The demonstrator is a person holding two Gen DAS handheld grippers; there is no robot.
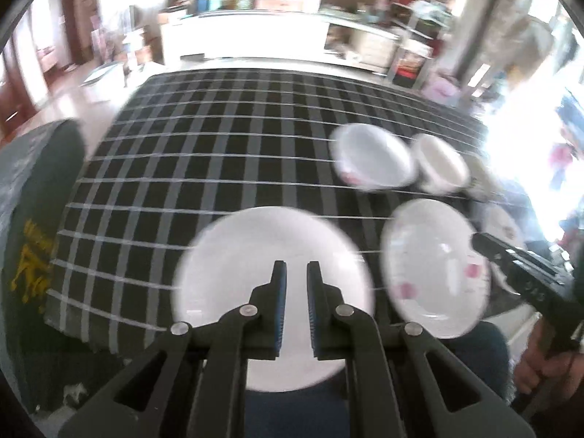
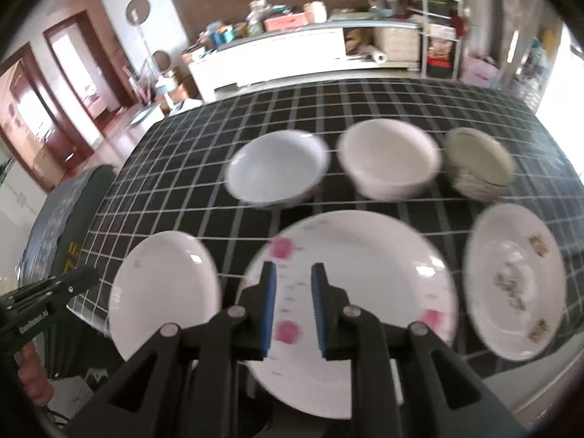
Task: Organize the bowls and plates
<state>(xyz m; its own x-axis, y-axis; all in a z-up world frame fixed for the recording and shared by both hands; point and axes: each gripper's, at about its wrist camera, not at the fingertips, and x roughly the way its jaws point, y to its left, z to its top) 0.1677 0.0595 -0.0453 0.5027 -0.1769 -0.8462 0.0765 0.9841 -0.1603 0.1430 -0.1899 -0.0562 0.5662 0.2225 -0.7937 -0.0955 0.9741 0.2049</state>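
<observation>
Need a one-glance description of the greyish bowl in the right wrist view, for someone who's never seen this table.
Start at the black checked tablecloth: three bowls sit in the far row, three plates in the near row. The greyish bowl is the right end of the far row, beside the white bowl and behind the plate with small brown and green prints. It alone is dull grey-beige, not white.

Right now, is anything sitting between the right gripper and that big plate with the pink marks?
Nothing visible. The right gripper hangs above the pink-marked plate with nothing between its fingers. The plain white plate and the flower-patterned plate lie off to either side.
</observation>
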